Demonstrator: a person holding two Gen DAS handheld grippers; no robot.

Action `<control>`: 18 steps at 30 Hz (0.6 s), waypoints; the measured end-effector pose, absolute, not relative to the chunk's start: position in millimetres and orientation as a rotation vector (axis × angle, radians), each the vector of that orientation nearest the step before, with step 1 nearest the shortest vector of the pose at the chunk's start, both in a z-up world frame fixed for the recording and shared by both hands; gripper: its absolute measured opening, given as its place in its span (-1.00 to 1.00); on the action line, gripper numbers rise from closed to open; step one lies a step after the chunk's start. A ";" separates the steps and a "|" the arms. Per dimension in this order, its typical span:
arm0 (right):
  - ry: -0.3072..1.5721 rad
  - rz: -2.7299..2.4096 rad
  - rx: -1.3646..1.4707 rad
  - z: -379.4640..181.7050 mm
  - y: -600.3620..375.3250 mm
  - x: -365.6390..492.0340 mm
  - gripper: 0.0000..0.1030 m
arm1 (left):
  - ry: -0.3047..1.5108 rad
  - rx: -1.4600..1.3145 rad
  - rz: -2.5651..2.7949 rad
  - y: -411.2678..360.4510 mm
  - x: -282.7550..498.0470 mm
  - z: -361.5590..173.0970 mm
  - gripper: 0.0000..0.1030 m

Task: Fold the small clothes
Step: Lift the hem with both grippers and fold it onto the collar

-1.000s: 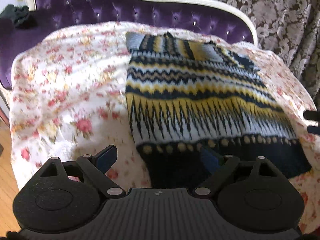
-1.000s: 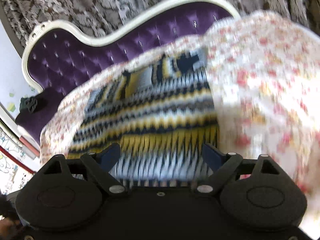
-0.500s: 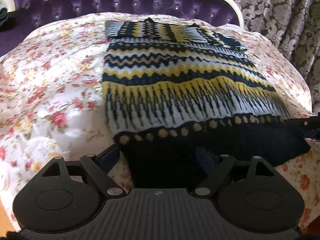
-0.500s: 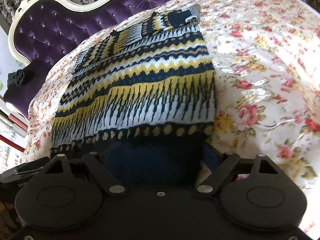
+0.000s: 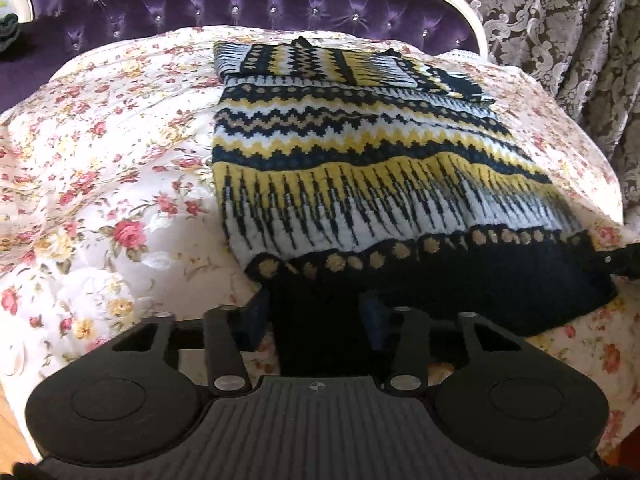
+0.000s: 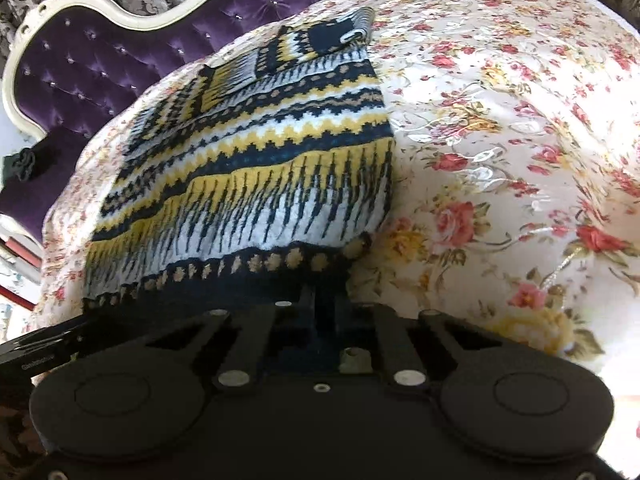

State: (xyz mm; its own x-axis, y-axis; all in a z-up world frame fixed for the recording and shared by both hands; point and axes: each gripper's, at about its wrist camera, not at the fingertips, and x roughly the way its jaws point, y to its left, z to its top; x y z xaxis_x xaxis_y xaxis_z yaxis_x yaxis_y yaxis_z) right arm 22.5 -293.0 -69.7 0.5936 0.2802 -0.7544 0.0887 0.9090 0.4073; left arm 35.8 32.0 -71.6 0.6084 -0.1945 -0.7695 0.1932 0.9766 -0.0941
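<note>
A knitted sweater (image 5: 360, 168) in navy, yellow and white zigzag bands lies flat on a floral bedspread (image 5: 100, 184), sleeves folded across its far end. My left gripper (image 5: 316, 316) straddles the near left part of the navy hem, jaws partly open around the cloth. In the right wrist view the sweater (image 6: 256, 184) lies ahead, and my right gripper (image 6: 326, 312) is shut on the near right corner of the hem. The right gripper's tip (image 5: 624, 264) shows at the right edge of the left wrist view.
A purple tufted sofa back (image 5: 240, 4) with a white frame runs behind the bedspread. Patterned grey curtains (image 5: 560, 20) hang at the back right. A dark bundle (image 6: 24, 160) sits on the sofa at the far left. Wooden floor (image 5: 12, 432) shows at the lower left.
Both grippers have moved in to the sweater's near hem. The right jaws have shut on the hem corner. The left jaws have narrowed around the hem, which has lifted slightly.
</note>
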 end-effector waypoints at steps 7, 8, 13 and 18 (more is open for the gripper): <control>0.884 0.151 0.495 -65.3 -298.7 18.9 -0.76 | 0.840 -0.171 -0.206 56.1 35.6 -66.2 -0.88; 0.869 0.157 0.515 -63.5 -301.4 18.1 -0.76 | 0.822 -0.175 -0.201 57.4 34.5 -63.3 -0.88; 0.801 0.185 0.583 -48.2 -311.9 18.8 -0.77 | 0.728 -0.225 -0.210 64.3 34.9 -39.5 -0.89; 0.722 0.205 0.619 -28.8 -318.0 27.3 -0.77 | 0.645 -0.258 -0.220 67.4 44.2 -14.3 -0.89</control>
State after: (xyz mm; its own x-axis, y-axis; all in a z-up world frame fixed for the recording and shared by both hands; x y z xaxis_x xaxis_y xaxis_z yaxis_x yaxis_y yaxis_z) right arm 27.3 -318.0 -28.8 0.7396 0.3808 -0.5550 0.0323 0.8036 0.5943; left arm 44.2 67.4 -14.3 0.7778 -0.2807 -0.5623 0.1213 0.9449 -0.3040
